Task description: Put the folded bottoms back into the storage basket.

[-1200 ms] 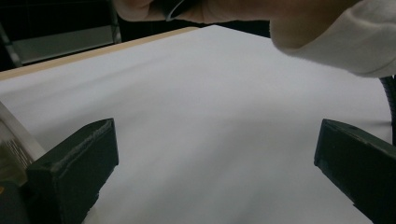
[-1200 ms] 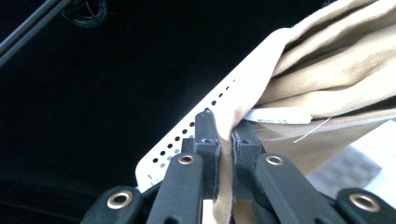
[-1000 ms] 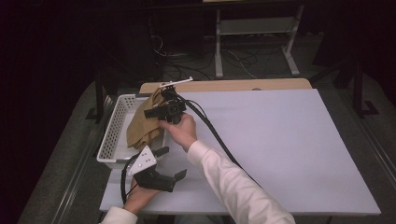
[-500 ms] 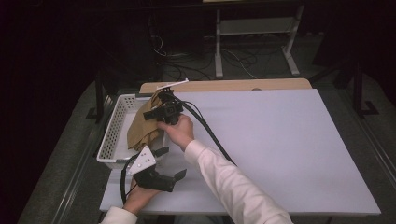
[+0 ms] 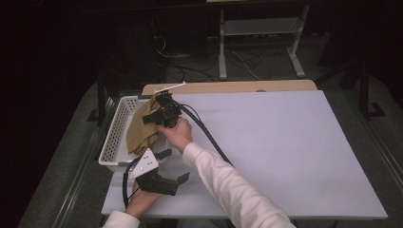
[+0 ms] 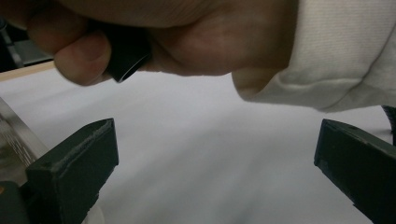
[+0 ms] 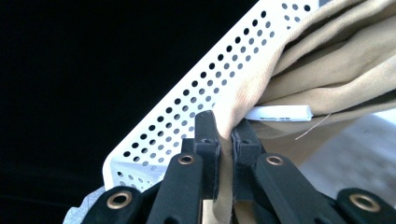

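The white table (image 5: 285, 152) fills the middle of the high view, and the perforated white basket (image 5: 114, 137) sits at its left edge. The tan cloth (image 5: 140, 133) lies bunched in that basket, spilling toward the table side; its long axis runs from the frame's upper right, where the right gripper (image 5: 159, 114) pinches a fold, down to the lower left, though the crumpling hides which end is which.

In the right gripper view the jaws are pressed tight on a thin fold of the cloth (image 7: 224, 135), just below a small white label (image 7: 280, 113) with a loose thread beside it. The left gripper (image 5: 164, 183) rests low in the high view, jaws spread with nothing between them.

The likely trouble: the pinch takes only a thin edge, so the fold may slip out under the cloth's weight. The fabric could also drag against the basket wall (image 7: 196, 93) and pull the light basket along or tip it.
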Available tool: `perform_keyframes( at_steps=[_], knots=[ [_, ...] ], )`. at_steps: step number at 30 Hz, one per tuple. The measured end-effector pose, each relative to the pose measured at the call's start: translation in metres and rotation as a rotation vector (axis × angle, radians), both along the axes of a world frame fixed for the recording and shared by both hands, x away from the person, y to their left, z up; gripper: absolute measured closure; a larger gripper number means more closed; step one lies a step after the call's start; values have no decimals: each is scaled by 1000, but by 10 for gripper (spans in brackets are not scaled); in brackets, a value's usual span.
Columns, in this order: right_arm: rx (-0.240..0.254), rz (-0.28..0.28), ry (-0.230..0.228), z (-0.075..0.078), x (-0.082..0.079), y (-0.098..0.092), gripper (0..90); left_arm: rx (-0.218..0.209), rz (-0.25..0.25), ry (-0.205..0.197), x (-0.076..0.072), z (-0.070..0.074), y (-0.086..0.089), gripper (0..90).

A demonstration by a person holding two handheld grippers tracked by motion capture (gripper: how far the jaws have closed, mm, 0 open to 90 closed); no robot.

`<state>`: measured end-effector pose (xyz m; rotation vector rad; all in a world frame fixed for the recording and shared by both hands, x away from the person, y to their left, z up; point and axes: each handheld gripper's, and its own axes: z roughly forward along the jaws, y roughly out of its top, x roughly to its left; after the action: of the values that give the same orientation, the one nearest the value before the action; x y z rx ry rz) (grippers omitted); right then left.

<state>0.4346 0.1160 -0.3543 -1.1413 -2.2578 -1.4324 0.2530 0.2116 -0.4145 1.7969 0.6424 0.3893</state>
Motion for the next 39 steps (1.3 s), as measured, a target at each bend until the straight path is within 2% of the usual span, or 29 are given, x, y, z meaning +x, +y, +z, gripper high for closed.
perform_keyframes(
  at_steps=[9,13,15,23,27,35,39],
  knots=[
    [-20,10,37,-12,3,13,826,-4,1,0,0,0,1,1],
    [-35,33,66,-16,2,17,823,-3,0,-1,0,0,1,1],
    [-54,42,67,-18,1,18,822,-4,0,-1,-1,0,1,1],
    [-105,87,119,-21,1,18,787,1,0,1,0,0,1,1],
    [-159,107,112,-18,0,16,720,3,-1,1,0,0,1,1],
    [-303,185,80,-7,0,4,460,10,-2,1,-1,0,0,1],
    [-317,214,45,2,-3,-5,360,11,-1,2,-1,-1,0,1]
  ],
)
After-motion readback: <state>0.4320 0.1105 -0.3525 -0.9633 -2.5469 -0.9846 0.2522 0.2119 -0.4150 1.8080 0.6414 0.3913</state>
